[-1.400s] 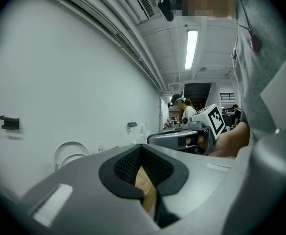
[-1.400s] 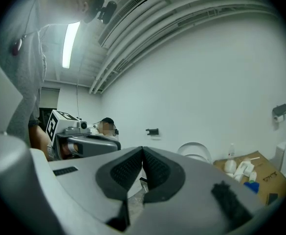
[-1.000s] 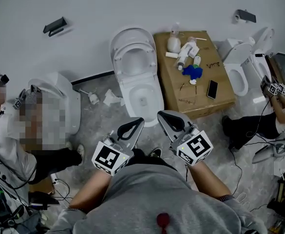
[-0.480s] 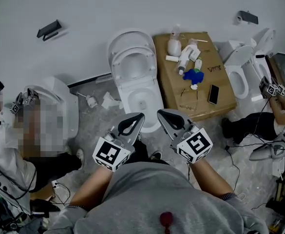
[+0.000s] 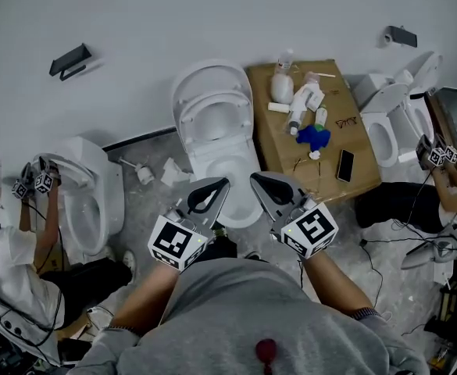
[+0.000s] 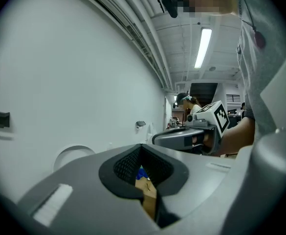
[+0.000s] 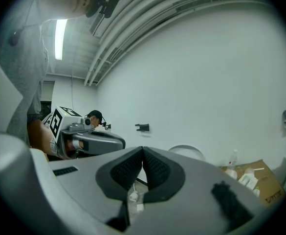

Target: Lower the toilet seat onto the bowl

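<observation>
White ceramic toilet bowl (image 5: 230, 184) uncovered. Brown cardboard box (image 5: 351, 135) just right of bowl. White oval plastic toilet seat (image 5: 244, 119) raised upright behind bowl. Left gripper (image 5: 222, 183) and right gripper (image 5: 256, 180) near bowl's front rim, jaws closed, empty.

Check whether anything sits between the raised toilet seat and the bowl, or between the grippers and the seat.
Nothing visible does. The visible rim of the bowl is bare below the raised toilet seat, and the left gripper and right gripper hover over its front with only open air ahead.
</observation>
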The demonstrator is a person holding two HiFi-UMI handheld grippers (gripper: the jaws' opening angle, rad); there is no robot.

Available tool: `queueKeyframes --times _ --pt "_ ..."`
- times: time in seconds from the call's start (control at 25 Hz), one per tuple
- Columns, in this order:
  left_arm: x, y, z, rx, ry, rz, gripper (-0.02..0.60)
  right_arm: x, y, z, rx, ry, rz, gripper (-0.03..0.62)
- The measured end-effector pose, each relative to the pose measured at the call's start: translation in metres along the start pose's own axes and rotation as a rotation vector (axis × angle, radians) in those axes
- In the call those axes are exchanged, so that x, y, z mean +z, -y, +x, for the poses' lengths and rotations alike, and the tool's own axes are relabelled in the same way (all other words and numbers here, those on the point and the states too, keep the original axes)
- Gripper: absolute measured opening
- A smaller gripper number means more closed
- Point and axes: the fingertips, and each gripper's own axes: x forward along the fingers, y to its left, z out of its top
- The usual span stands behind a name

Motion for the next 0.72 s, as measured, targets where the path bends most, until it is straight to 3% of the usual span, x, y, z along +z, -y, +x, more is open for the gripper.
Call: queueKeyframes --times 0.36,0.72 --pt "-0.008 -0.073 0.023 -0.010 -0.011 -0.015 0.009 0.002 0.034 0.059 -0.027 -0.022 0.025 0.014" --pt "-0.032 -0.141 0.046 -0.021 -0.078 -0.006 0.009 -0.011 0.058 0.119 -0.062 -0.062 0.032 0.014"
